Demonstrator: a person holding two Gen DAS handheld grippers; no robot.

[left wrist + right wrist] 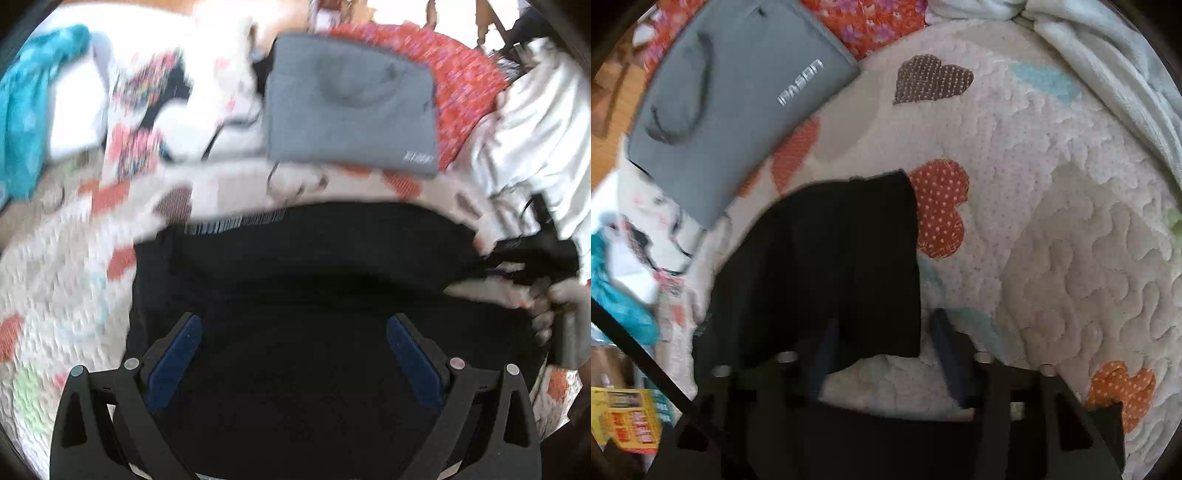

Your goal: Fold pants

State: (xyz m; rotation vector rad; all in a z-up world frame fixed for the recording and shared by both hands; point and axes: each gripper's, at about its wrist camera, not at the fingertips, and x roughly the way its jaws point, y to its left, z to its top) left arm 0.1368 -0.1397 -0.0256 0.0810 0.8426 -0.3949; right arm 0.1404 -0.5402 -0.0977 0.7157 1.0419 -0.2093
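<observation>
The black pants (303, 266) lie on a white quilt with heart patches (55, 280). In the left wrist view they look folded, with a striped waistband label at the far edge. My left gripper (295, 350) hovers over them, its blue pads (177, 354) spread wide and gripping nothing. At the pants' right edge a gloved hand (569, 295) holds the other tool, blurred. In the right wrist view my right gripper (886, 343) is partly open. A corner of the pants (831, 258) lies between its fingers (943, 343), and a gap shows beside the right finger.
A grey laptop sleeve (731, 92) lies on the quilt (1071, 258) just beyond the pants. Red floral fabric (461, 81), a teal cloth (29, 110) and other clothes sit around it. A pale blanket (1108, 74) is bunched at the far right, and a yellow box (628, 421) sits off the bed's edge.
</observation>
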